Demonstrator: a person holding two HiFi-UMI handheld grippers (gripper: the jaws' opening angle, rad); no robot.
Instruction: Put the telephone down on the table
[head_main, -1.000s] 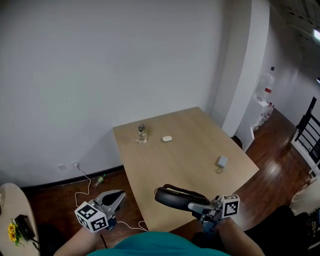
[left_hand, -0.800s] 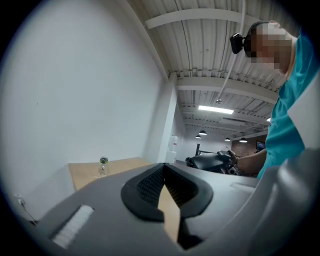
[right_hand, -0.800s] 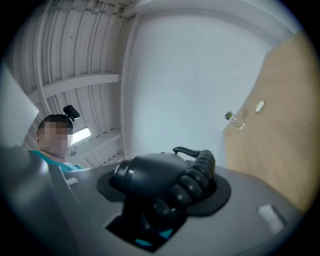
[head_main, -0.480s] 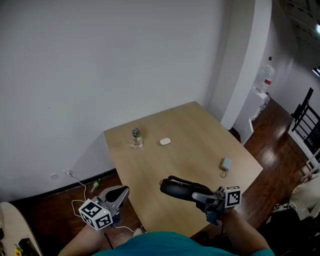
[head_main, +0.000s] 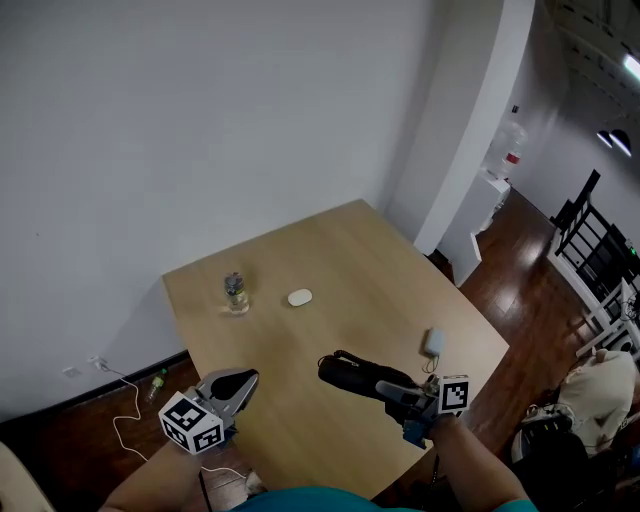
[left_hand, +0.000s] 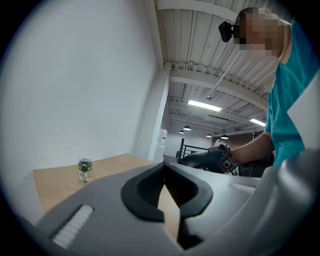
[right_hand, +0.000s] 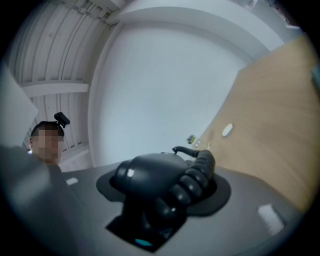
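My right gripper (head_main: 388, 388) is shut on a black telephone handset (head_main: 350, 372) with a coiled cord, held above the near part of the wooden table (head_main: 350, 260). In the right gripper view the telephone (right_hand: 159, 182) fills the space between the jaws of the right gripper (right_hand: 167, 202), and the coiled cord (right_hand: 197, 172) lies along its right side. My left gripper (head_main: 236, 384) hangs at the table's near left edge, shut with nothing in it. In the left gripper view the left gripper (left_hand: 165, 186) has its pads together, and the telephone (left_hand: 204, 160) shows to the right.
On the table stand a small clear jar (head_main: 236, 292), a white oval object (head_main: 300, 297) and a small grey device (head_main: 433, 342) near the right edge. A white wall rises behind. Dark wooden floor (head_main: 515, 260) and black railings lie to the right.
The table has come closer and shifted left in the head view. The right gripper with the telephone now reaches farther in over the tabletop. Both grippers keep their states.
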